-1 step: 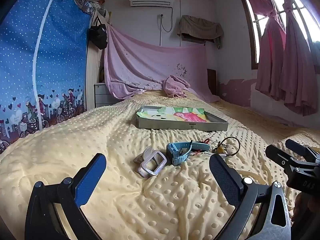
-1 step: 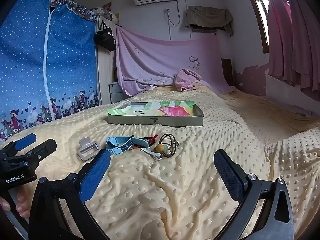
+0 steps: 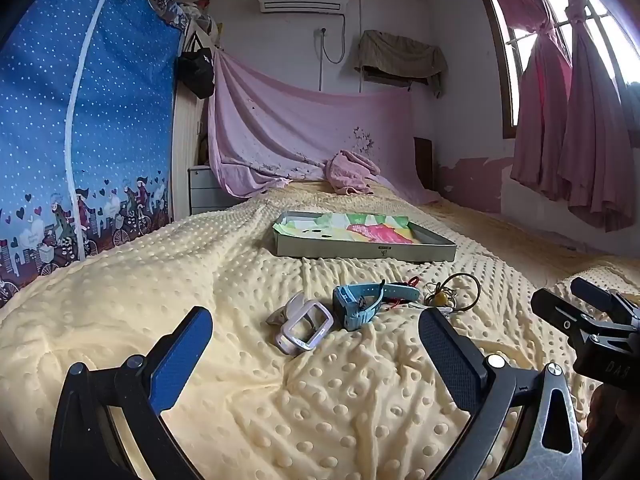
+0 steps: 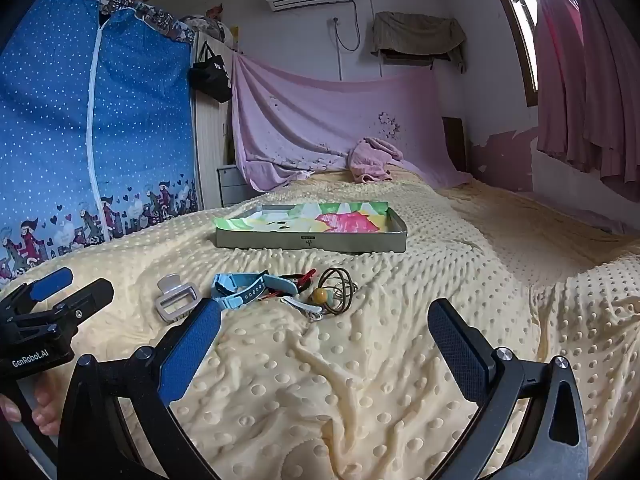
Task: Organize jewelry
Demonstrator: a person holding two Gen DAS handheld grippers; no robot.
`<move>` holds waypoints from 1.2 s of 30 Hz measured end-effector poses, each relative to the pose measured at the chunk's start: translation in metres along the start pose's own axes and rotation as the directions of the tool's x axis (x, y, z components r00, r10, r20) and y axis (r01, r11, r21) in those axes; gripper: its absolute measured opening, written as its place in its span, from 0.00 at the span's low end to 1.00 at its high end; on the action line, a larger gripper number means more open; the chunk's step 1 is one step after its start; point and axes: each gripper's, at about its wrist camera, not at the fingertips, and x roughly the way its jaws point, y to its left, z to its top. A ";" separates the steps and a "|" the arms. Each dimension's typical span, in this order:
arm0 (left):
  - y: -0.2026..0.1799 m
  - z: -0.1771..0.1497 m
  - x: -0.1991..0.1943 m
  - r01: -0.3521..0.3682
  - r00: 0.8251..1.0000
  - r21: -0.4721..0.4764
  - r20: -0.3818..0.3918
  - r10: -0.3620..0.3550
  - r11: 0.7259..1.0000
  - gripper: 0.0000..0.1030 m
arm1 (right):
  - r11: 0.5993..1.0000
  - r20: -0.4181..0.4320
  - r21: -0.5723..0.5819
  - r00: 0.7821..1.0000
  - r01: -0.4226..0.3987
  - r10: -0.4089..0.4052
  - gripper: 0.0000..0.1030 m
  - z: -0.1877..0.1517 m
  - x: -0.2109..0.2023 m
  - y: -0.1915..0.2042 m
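Observation:
Several small items lie in a row on the yellow dotted blanket (image 3: 320,400): a pale hair claw clip (image 3: 306,326), a light blue watch (image 3: 360,306), a red clip (image 3: 404,290) and a brown cord with a yellow bead (image 3: 452,296). Behind them sits a shallow grey tray (image 3: 364,252) with a colourful lining. My left gripper (image 3: 314,314) hovers open just short of the claw clip, nothing between its fingers. In the right wrist view, my right gripper (image 4: 326,306) also stands open, before the watch (image 4: 248,290), a white hair clip (image 4: 302,306) and the bead cord (image 4: 332,292).
Each gripper shows in the other's view: the right gripper (image 3: 576,298) at the right edge, the left gripper (image 4: 74,286) at the left, held by a hand (image 4: 40,408). A pink towel (image 3: 352,172) lies at the bed's far end. A blue wardrobe cover (image 3: 80,120) flanks the left.

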 end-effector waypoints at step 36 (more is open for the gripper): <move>0.000 0.000 0.000 -0.005 1.000 0.011 -0.007 0.005 1.000 1.00 | 1.000 0.004 0.002 1.000 -0.001 0.001 0.99 0.001 -0.001 -0.001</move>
